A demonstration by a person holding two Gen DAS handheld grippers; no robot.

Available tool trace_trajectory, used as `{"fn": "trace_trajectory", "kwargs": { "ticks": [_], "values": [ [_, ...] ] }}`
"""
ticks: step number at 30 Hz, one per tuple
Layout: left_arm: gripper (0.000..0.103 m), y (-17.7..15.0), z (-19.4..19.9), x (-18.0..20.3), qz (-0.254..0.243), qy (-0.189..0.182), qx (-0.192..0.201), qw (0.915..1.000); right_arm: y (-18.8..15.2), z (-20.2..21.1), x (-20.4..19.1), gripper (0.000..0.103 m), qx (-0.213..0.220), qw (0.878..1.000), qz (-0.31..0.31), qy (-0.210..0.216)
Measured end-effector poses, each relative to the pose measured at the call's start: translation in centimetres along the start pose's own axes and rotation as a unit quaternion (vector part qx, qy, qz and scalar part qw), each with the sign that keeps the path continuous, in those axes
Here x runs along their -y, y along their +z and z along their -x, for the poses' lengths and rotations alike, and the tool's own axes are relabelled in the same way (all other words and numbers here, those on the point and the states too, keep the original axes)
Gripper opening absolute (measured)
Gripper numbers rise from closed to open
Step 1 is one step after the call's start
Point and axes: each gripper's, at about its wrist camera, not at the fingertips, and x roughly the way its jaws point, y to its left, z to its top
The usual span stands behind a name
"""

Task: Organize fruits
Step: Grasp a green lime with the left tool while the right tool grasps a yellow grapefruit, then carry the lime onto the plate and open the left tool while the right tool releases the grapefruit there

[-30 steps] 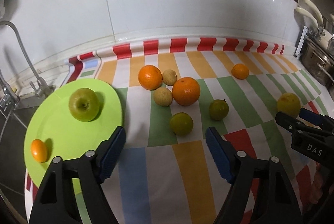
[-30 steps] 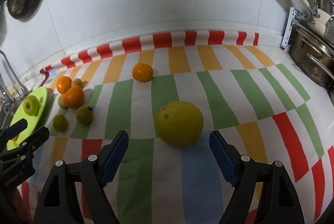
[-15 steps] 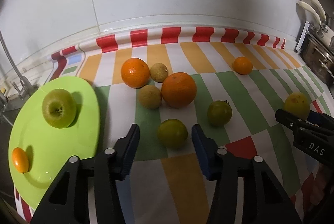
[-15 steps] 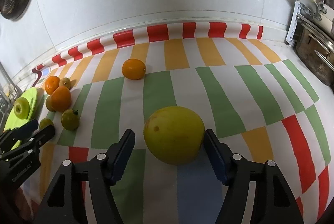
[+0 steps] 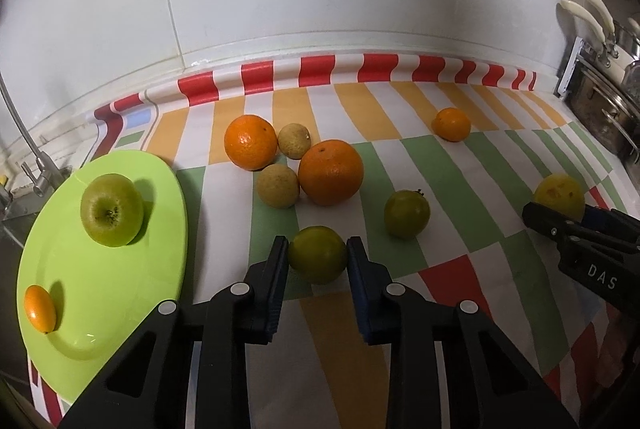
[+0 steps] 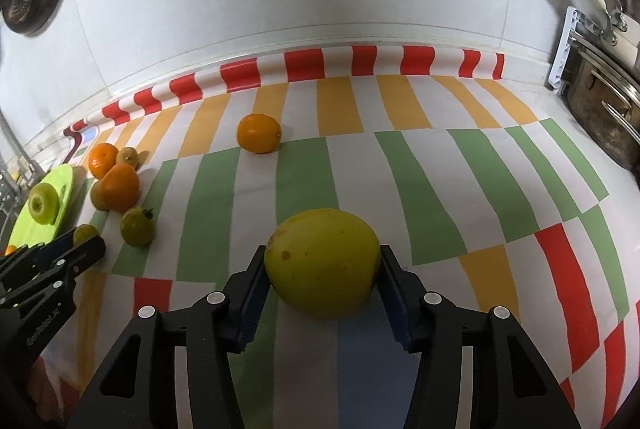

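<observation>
My left gripper (image 5: 318, 253) is shut on a small green fruit (image 5: 317, 259) that rests on the striped cloth. To its left a lime-green plate (image 5: 120, 293) holds a green apple (image 5: 112, 209) and a small orange fruit (image 5: 39, 309). My right gripper (image 6: 322, 267) is shut on a large yellow fruit (image 6: 322, 261), also resting on the cloth; it shows in the left wrist view (image 5: 558, 194). Two oranges (image 5: 330, 171), two tan fruits (image 5: 278, 185) and another green fruit (image 5: 407, 214) lie behind the left gripper. A small orange (image 6: 259, 138) lies apart.
A white tiled wall runs along the back. A tap (image 5: 24, 133) and sink edge are at the far left beside the plate. Steel pots (image 6: 604, 109) and a rack stand at the far right. The cloth ends at the counter's front edge.
Both grippers moved forward and closed: the left one onto the small green fruit, the right one onto the large yellow fruit. The other fruits have not moved.
</observation>
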Motion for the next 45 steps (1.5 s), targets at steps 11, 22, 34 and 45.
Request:
{"fn": "trace_trajectory", "kwargs": {
  "ticks": [11,22,34,45],
  "values": [
    [0.029,-0.3,3.5,-0.1,0.004,-0.015,0.018,0.9997,-0.3,3.3,-1.6,0.053,0.019,0.999,0.019,0.025],
    [0.03,-1.8,8.1,-0.8,0.007,-0.017,0.046,0.9987,-1.4,7.8,-3.6,0.053,0.042,0.998,0.038,0.038],
    [0.03,-3.5,13.0,-3.0,0.016,-0.011,0.075,0.997,-2.8,12.1,-6.7,0.053,0.069,0.994,0.056,0.059],
    [0.03,-4.5,16.1,-7.2,0.032,0.007,0.097,0.9948,-3.3,13.9,-11.2,0.053,0.084,0.99,0.077,0.087]
  ]
}}
